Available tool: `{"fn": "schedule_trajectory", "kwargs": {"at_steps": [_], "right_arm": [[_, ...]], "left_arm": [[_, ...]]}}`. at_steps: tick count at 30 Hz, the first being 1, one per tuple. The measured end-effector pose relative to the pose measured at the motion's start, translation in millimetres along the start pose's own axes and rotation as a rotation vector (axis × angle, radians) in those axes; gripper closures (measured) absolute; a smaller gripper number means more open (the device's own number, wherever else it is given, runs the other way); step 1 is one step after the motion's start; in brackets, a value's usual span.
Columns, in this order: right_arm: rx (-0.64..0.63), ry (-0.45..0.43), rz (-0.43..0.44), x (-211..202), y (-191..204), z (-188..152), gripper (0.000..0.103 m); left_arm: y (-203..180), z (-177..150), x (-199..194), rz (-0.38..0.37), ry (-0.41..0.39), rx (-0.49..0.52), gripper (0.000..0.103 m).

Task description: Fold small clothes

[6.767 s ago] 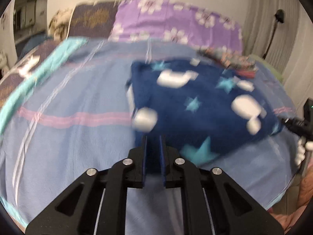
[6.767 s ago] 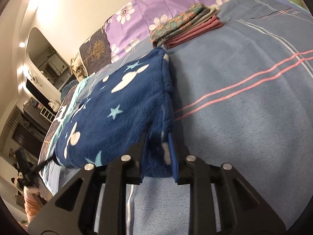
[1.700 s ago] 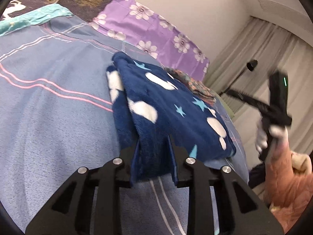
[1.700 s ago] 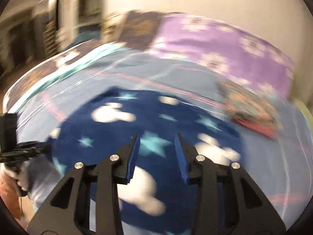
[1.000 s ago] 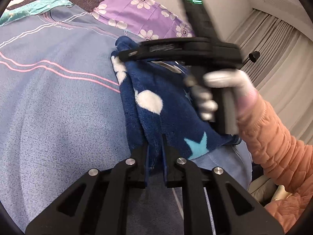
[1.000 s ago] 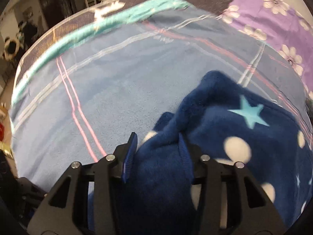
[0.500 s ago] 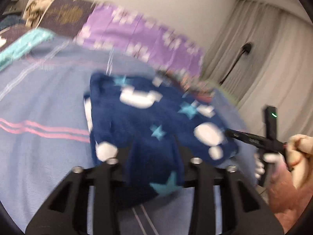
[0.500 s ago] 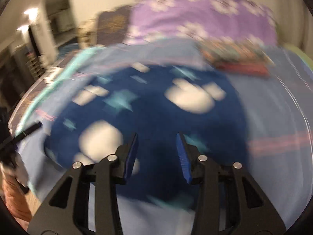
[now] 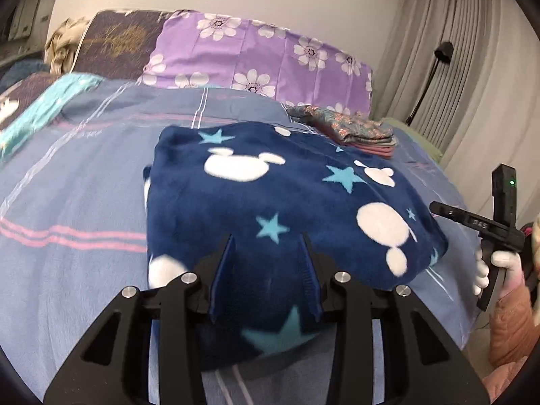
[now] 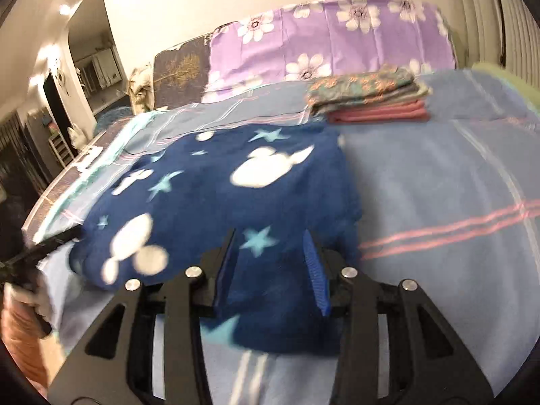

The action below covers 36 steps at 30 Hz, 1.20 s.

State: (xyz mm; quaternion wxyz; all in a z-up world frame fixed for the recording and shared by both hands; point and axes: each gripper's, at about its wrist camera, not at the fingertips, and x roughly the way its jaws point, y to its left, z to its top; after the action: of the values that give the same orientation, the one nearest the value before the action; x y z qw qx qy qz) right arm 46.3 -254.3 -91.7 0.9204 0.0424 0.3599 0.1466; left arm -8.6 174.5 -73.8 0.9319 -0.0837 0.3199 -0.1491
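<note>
On the bed (image 9: 84,202), left gripper (image 9: 266,256) and right gripper (image 10: 270,253) both gape over the folded fleece garment (image 9: 270,195), unheld; springy layers may flop open.

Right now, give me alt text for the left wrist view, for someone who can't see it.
The open left hand-held gripper hovers over a folded navy fleece garment with white mouse heads and stars, lying on a blue striped bedsheet. A stack of folded clothes sits behind, near a purple floral pillow.
</note>
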Motion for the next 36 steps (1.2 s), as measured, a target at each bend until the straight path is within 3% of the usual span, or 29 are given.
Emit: {"fn": "schedule_trajectory", "kwargs": {"at_steps": [2, 3, 7, 12, 16, 19, 20, 22, 25, 32, 36], "right_arm": [[0.058, 0.092, -0.004, 23.3, -15.3, -13.0, 0.061], [0.070, 0.063, 0.016, 24.2, -19.6, -18.0, 0.061], [0.039, 0.055, 0.026, 6.2, -16.2, -11.5, 0.062], [-0.071, -0.044, 0.021, -13.0, -6.1, 41.6, 0.061], [-0.110, -0.033, 0.045, 20.9, 5.6, 93.6, 0.060], [-0.126, 0.015, 0.016, 55.8, 10.3, 110.6, 0.056], [-0.124, 0.056, -0.014, 74.9, 6.9, 110.2, 0.053], [-0.077, 0.179, -0.042, 119.5, -9.5, 94.7, 0.053], [-0.008, 0.167, 0.029, 126.0, -25.1, 85.2, 0.053], [-0.070, 0.139, -0.022, 118.7, -12.0, 86.4, 0.053], [-0.068, 0.043, -0.063, 75.2, -2.5, 86.2, 0.056]], "left_arm": [[-1.3, -2.5, 25.8, 0.037, 0.091, 0.008, 0.059], [0.2, -7.4, 33.7, 0.042, 0.118, 0.008, 0.059], [-0.9, -6.7, 29.6, 0.038, 0.092, 0.014, 0.059], [6.6, 33.9, 17.3, 0.015, 0.020, -0.011, 0.059], [18.1, 69.4, 39.5, 0.049, 0.005, -0.035, 0.059], [34.8, 83.6, 68.2, 0.044, 0.039, -0.075, 0.054], [40.8, 83.3, 80.8, 0.046, 0.072, -0.074, 0.051], [56.8, 66.5, 122.1, 0.147, 0.204, -0.055, 0.050], [55.7, 63.2, 118.5, 0.129, 0.158, -0.052, 0.050], [55.4, 60.4, 114.5, 0.135, 0.122, -0.055, 0.050], [57.0, 57.9, 75.4, 0.091, 0.050, -0.111, 0.050]]}}
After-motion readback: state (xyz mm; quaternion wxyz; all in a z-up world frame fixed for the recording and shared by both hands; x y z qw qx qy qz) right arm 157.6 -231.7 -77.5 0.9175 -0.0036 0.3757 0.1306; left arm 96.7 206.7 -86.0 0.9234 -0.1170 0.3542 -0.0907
